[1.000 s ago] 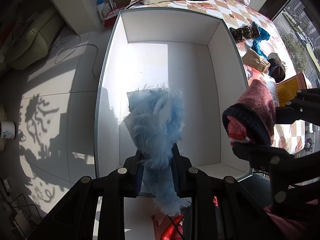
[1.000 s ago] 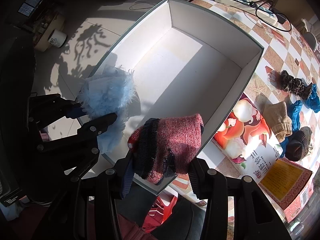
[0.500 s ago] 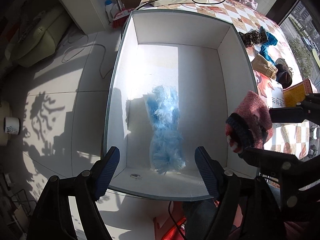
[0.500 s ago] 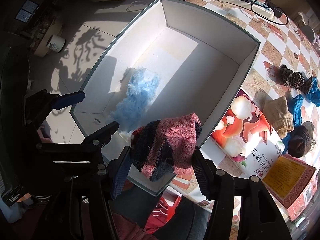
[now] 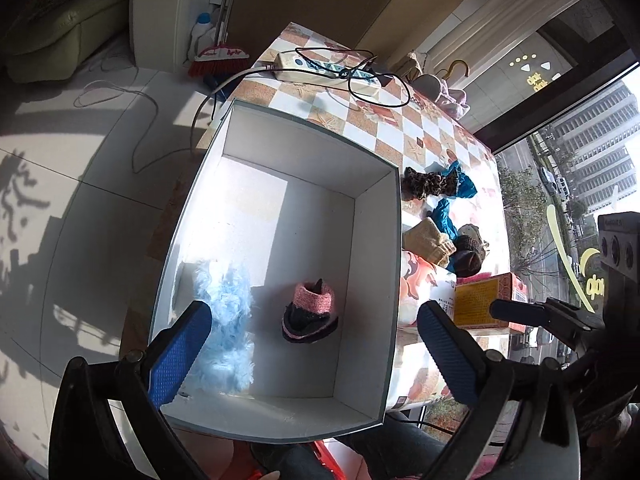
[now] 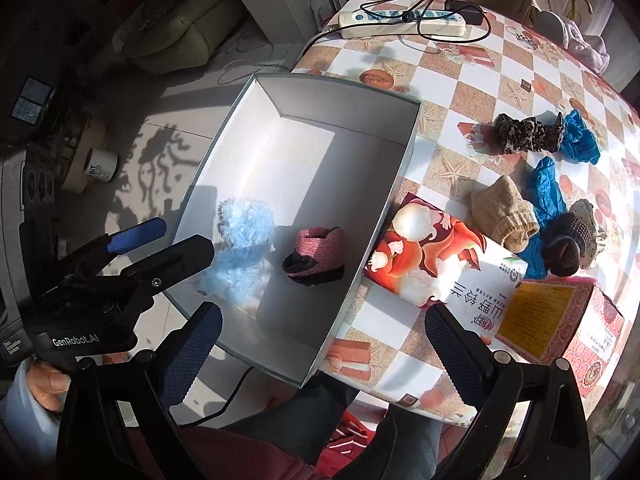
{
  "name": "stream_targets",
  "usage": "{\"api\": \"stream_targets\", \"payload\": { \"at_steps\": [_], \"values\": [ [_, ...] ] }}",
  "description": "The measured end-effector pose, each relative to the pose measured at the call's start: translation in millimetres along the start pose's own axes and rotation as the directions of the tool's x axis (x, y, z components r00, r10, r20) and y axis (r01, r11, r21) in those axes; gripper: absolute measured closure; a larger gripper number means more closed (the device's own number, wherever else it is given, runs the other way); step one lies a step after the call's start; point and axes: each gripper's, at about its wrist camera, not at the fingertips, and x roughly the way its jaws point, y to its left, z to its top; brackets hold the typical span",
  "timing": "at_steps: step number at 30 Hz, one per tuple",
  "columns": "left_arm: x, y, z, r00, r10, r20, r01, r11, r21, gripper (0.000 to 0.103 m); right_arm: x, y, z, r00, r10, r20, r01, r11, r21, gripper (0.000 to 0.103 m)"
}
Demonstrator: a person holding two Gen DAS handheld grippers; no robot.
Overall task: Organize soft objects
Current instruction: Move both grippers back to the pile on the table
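A white open box [image 5: 394, 240] [image 6: 400, 184] sits on the checkered table. Inside it lie a fluffy light-blue sock [image 5: 226, 320] [image 6: 244, 248] and a pink-and-black knitted sock [image 5: 310, 312] [image 6: 318, 254], side by side at the near end. My left gripper [image 5: 312, 344] is open and empty above the box's near end. My right gripper [image 6: 320, 354] is open and empty above the box's near right corner. More soft things lie right of the box: a leopard-print piece [image 6: 520, 134], blue pieces [image 6: 546, 188], a tan sock [image 6: 504, 212] and a dark knitted sock [image 6: 566, 244].
A printed packet [image 6: 444, 268] and a red-and-yellow carton [image 6: 556, 320] lie beside the box's right wall. A power strip with a black cable [image 6: 400, 22] lies at the table's far end. The floor lies left of the box, with a mug [image 6: 102, 166] on it.
The left gripper let go of the blue sock into the box, then the right gripper let go of the pink sock beside it. Both grippers have drawn back and up.
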Motion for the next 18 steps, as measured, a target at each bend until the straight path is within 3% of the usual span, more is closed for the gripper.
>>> {"api": "stream_targets", "payload": {
  "at_steps": [5,9,14,18],
  "values": [
    [11.8,-53.8,33.1,0.999,-0.033,-0.028,0.036,0.993,0.112,0.0,-55.0,-33.7,-2.7,0.991,-0.023,0.133,0.005,0.99,0.138,0.001],
    [31.0,-99.5,45.5,0.999,-0.002,-0.054,0.013,0.98,0.201,0.0,-96.4,-86.8,-12.2,0.975,-0.092,0.204,0.034,0.962,0.27,0.001],
    [59.2,-140.0,46.7,0.994,0.029,-0.103,-0.005,0.974,0.227,0.0,-131.6,-169.1,-30.9,0.952,-0.188,0.24,0.064,0.893,0.445,0.001],
    [72.6,-162.5,55.4,0.992,0.067,-0.108,-0.04,0.972,0.233,0.0,-131.0,-246.5,-50.3,0.948,-0.267,0.171,0.117,0.795,0.595,0.001]
  ]
}}
